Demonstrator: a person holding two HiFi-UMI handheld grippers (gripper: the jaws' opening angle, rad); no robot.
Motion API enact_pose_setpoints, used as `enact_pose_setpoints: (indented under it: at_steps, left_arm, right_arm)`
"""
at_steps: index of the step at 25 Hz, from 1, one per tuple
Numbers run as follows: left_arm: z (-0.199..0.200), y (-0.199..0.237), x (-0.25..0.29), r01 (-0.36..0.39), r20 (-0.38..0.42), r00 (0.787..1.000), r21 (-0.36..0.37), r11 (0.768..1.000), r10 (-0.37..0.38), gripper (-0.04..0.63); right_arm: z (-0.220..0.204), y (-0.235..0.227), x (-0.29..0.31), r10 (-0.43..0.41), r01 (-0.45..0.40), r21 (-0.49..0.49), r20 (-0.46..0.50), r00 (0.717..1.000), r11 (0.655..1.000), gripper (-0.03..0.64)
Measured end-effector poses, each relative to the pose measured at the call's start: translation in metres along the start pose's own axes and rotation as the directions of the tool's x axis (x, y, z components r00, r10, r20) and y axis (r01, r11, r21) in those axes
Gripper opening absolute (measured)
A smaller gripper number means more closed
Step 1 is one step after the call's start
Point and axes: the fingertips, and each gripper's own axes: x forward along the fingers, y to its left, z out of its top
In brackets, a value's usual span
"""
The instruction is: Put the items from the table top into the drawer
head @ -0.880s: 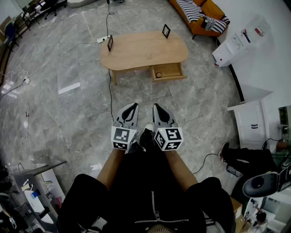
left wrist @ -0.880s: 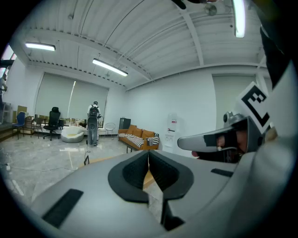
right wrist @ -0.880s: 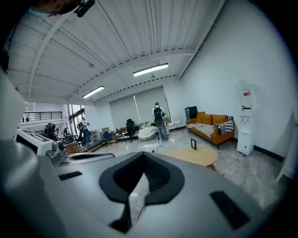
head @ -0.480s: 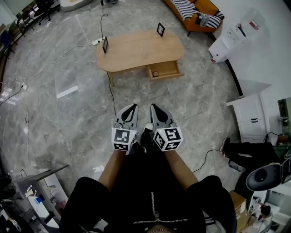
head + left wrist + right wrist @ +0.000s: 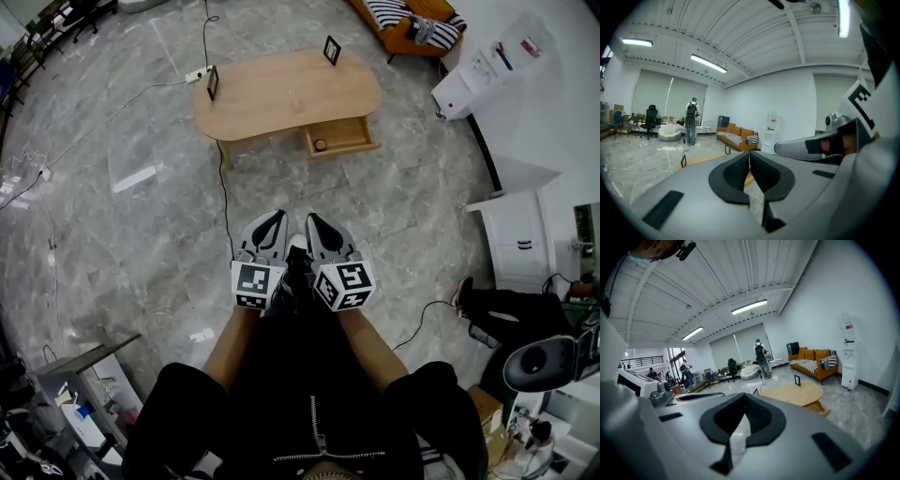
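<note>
A low wooden table (image 5: 286,94) stands on the marble floor well ahead of me. Its drawer (image 5: 339,136) is pulled open toward me, with a small round item (image 5: 321,144) inside. Two small black picture frames stand on the top, one at the left end (image 5: 213,82) and one at the far edge (image 5: 332,49). My left gripper (image 5: 272,223) and right gripper (image 5: 314,225) are held side by side in front of my body, far short of the table. Both are shut and empty. In the right gripper view the table (image 5: 797,392) lies beyond the jaws.
A black cable (image 5: 225,187) runs over the floor from a power strip (image 5: 197,75) past the table's left end. An orange sofa (image 5: 412,23) and a white water dispenser (image 5: 478,80) stand at the back right, a white cabinet (image 5: 516,248) to the right. A person (image 5: 691,122) stands far off.
The table has drifted slightly up and left in the head view. Both grippers stay together, shut, in front of my body.
</note>
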Motion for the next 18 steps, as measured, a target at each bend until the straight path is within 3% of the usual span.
enact_pose_setpoints:
  at_steps: [8,18]
  left_arm:
    - [0.002,0.023,0.045,-0.009,-0.037,0.999,-0.019,1.000,0.009,0.015]
    - [0.029,0.056,0.122,-0.052,-0.072,0.996,0.057,0.997,0.056,0.015]
  right_arm:
    - [0.008,-0.026,0.053,0.024,-0.023,0.033,-0.031,0.999,0.999,0.009]
    - [0.053,-0.076,0.123,0.072,-0.071,0.026,-0.060,0.996,0.997,0.009]
